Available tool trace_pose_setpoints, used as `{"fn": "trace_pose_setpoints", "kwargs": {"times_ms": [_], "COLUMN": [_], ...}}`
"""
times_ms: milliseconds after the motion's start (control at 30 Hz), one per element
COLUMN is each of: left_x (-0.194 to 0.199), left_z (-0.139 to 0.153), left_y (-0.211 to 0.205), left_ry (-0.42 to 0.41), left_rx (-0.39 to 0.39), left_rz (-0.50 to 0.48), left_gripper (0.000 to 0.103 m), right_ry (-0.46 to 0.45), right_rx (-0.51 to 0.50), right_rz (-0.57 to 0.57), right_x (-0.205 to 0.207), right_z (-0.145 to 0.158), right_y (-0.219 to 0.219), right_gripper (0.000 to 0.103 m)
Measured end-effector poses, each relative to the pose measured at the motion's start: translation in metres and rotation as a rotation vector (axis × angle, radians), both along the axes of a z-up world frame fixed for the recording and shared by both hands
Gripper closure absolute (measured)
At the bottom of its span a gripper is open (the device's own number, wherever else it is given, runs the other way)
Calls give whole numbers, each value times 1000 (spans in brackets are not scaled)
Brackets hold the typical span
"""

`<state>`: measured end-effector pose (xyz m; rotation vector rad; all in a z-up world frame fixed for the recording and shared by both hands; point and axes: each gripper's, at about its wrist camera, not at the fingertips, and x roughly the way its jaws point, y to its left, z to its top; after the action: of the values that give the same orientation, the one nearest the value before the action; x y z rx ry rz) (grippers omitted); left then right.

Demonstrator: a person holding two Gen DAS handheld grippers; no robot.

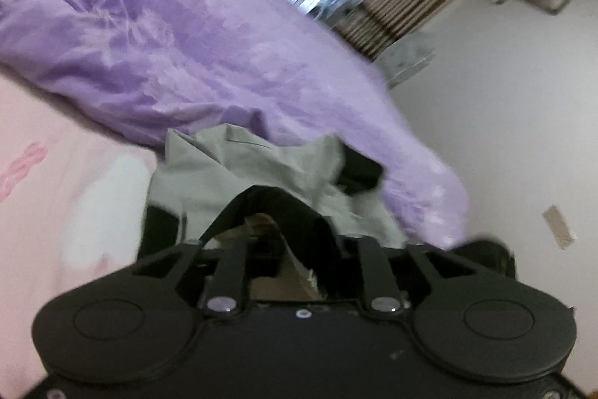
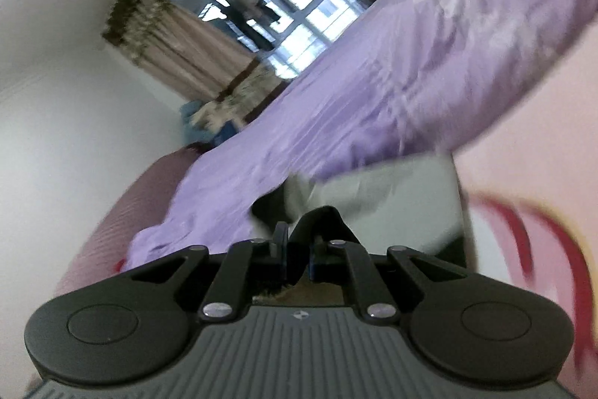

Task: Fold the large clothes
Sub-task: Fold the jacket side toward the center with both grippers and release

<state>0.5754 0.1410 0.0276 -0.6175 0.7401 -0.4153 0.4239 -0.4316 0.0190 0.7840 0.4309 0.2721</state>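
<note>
From the left wrist, we've got the left gripper (image 1: 278, 230) with a black strip of the grey garment (image 1: 239, 167) draped over it; can't tell if the jaws actually pinch it or stand apart. The garment lies bunched on the pink bed sheet (image 1: 56, 193), its far edge tucked against the purple quilt (image 1: 149, 36). White wall (image 1: 504, 118) is off to the right.

Right wrist view: the right gripper (image 2: 297, 251) is clamped on the black strip. The garment's pale panel (image 2: 381, 197) sits just beyond, under the quilt's edge. Pink sheet stretches right, window (image 2: 284, 17) far back.
</note>
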Motion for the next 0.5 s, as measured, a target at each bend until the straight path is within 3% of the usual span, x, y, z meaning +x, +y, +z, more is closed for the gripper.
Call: {"fn": "trace_pose_setpoints", "kwargs": {"times_ms": [33,67,100,167,233,300,433,500], "left_x": [26,44,62,73,63,52,39,42], "left_z": [-10,-18,-28,-38,-41,-45,-60,-71], "left_y": [-3,-4,-4,-3,2,6,10,8], "left_ry": [50,101,165,205,143,78,41,33], "left_rx": [28,52,80,100,104,132,298,355], "left_rz": [3,36,76,92,57,29,88,103], "left_gripper": [42,43,44,43,42,42,41,41], "right_ry": [12,19,48,122,121,117,156,163], "right_rx": [-17,-28,-53,-62,-38,-77,-232,-253], "right_rz": [-53,-113,-157,-221,-191,-146,-134,-122], "right_x": [25,47,65,83,83,74,63,61], "right_z": [-2,-7,-14,-28,-42,-56,-74,-81], "right_y": [0,0,-1,-3,-5,-4,-5,-5], "right_gripper": [67,58,43,43,44,43,42,42]}}
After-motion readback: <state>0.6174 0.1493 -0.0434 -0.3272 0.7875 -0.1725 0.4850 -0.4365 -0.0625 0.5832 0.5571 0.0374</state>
